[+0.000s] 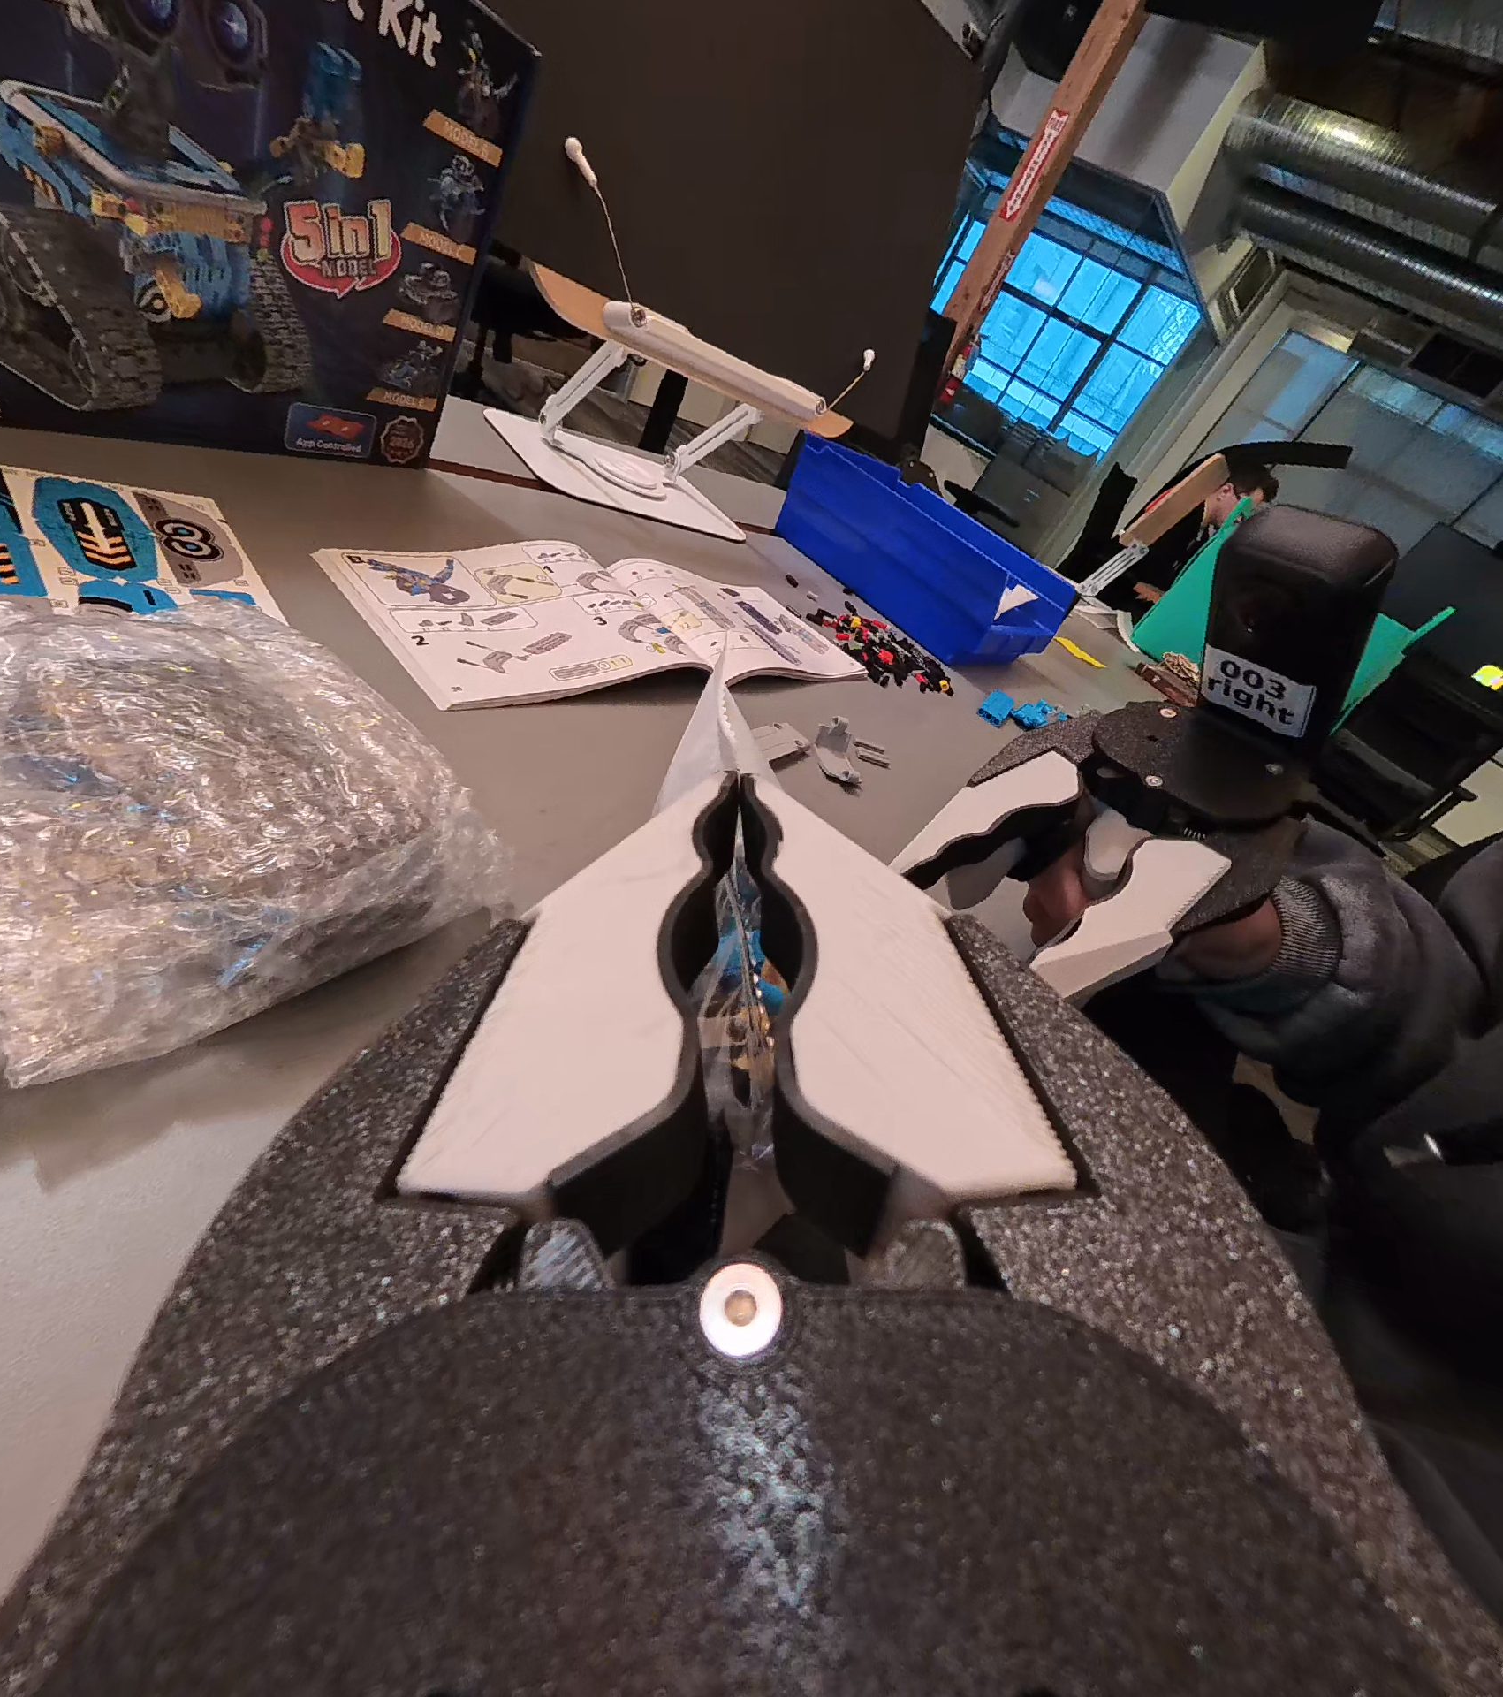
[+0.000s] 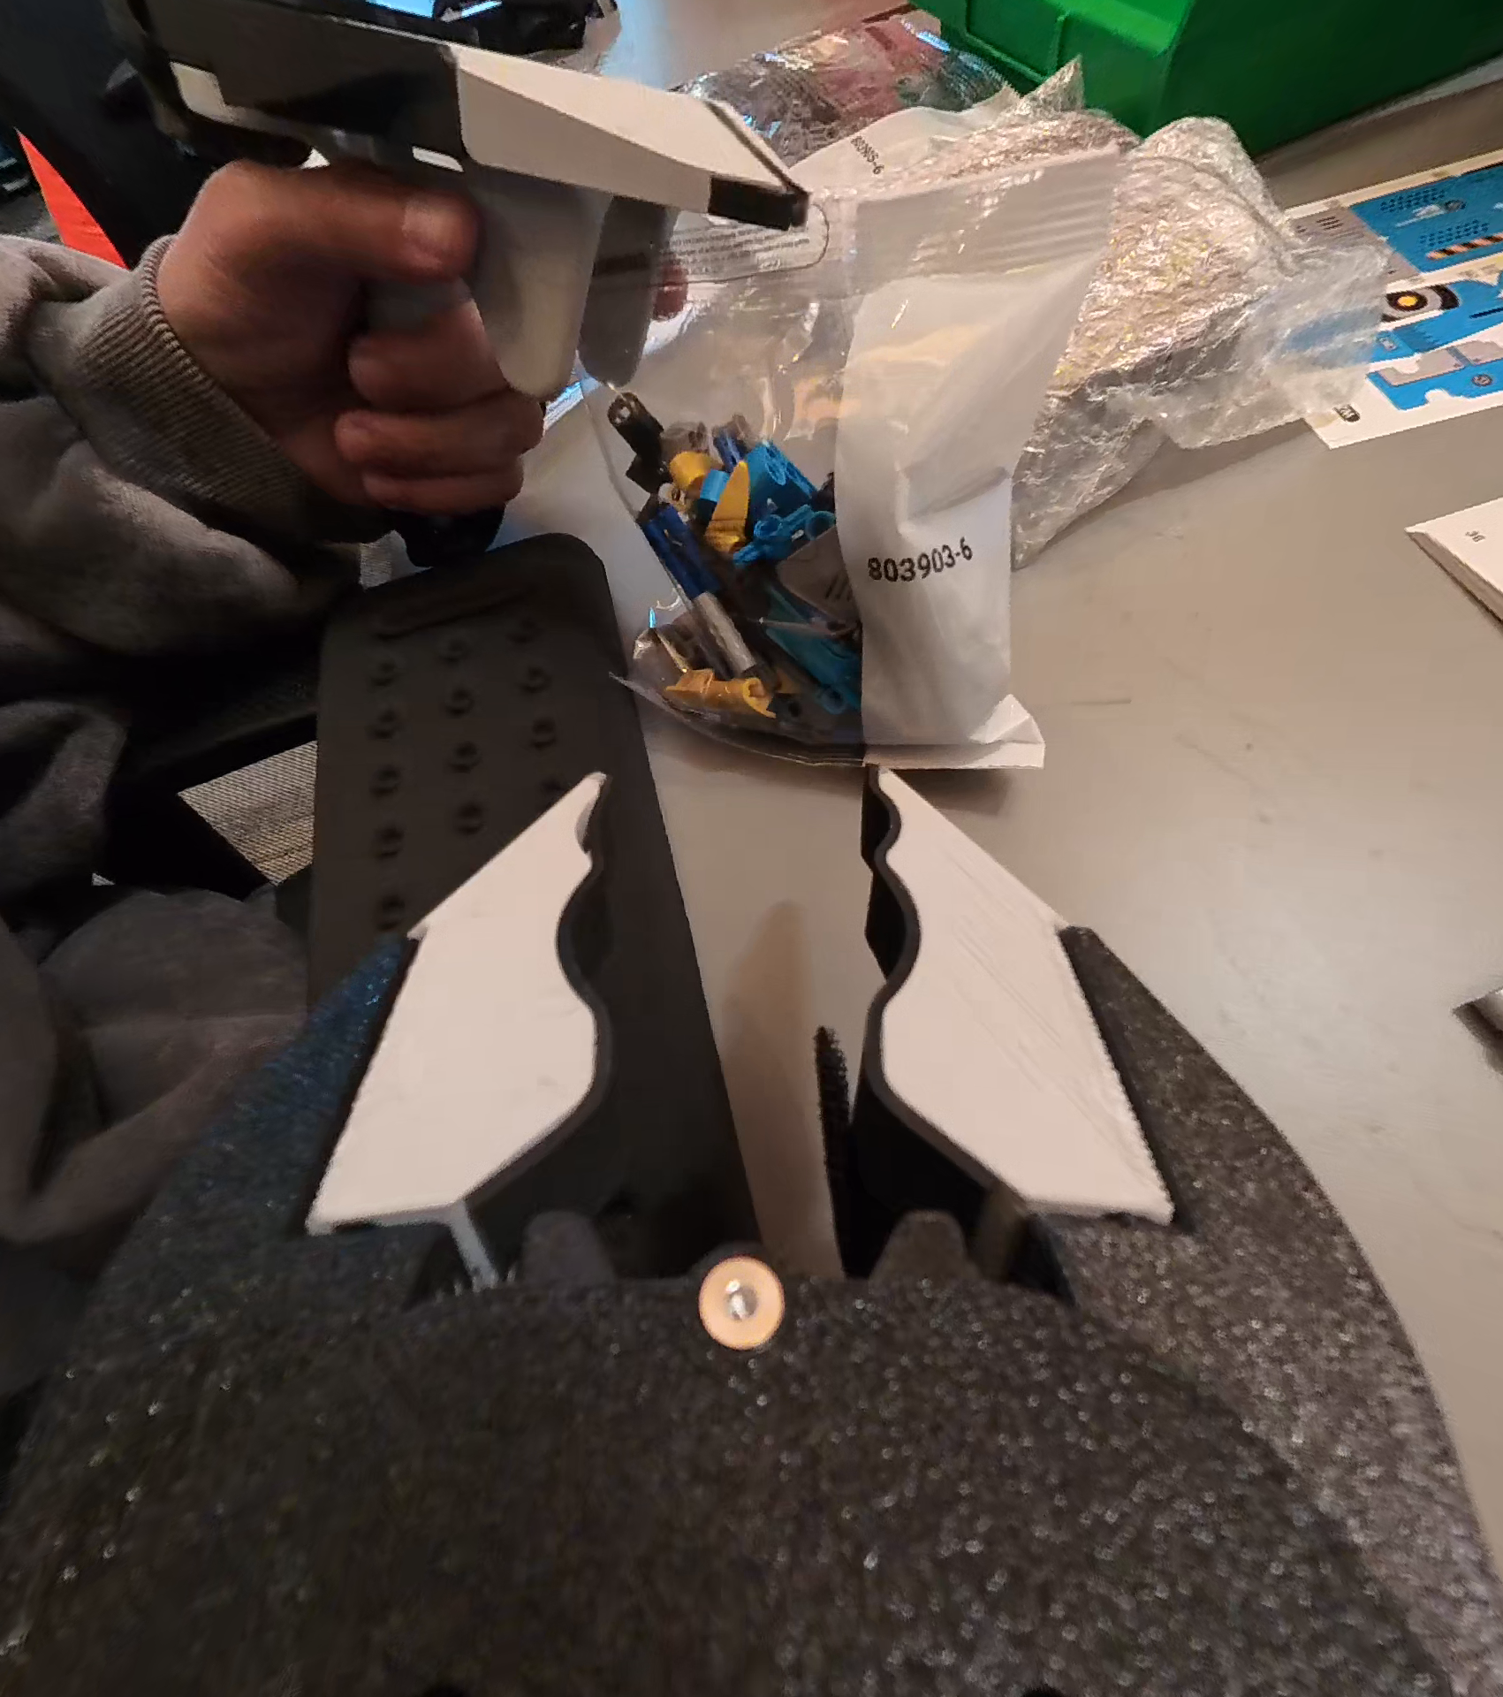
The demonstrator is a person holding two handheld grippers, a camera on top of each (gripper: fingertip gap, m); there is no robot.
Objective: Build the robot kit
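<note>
The left gripper (image 1: 738, 790) has its ribbed white fingers (image 1: 600, 992) pinched together on the top edge of a small clear plastic bag (image 2: 913, 551), so the bag hangs upright with its bottom seam resting on the table (image 2: 1234, 826); the bag is part glossy film, part opaque white panel, and is packed with little blue, yellow and grey building pieces (image 2: 757, 588). The right gripper (image 2: 734, 799) holds nothing, its fingers (image 2: 986, 1010) spread wide just short of the bag's lower edge. Both tools have speckled black foam-like bodies and wavy black inner pads. A hand (image 2: 362, 340) in a grey knit sleeve grips the left tool's pale handle. The table is smooth matte grey. On it lie crinkled bubble-wrap bundles (image 1: 178, 826), a blue sticker sheet (image 1: 40, 542), an open instruction booklet (image 1: 582, 624), a scatter of tiny black, red and yellow parts (image 1: 885, 643) beside a blue plastic bin (image 1: 913, 551), and a few grey pieces (image 1: 830, 744). A printed toy box (image 1: 178, 220) stands at the back near a white folding stand (image 1: 665, 404). Beyond are large windows (image 1: 1069, 340) and exposed ceiling ducts (image 1: 1418, 184).
</note>
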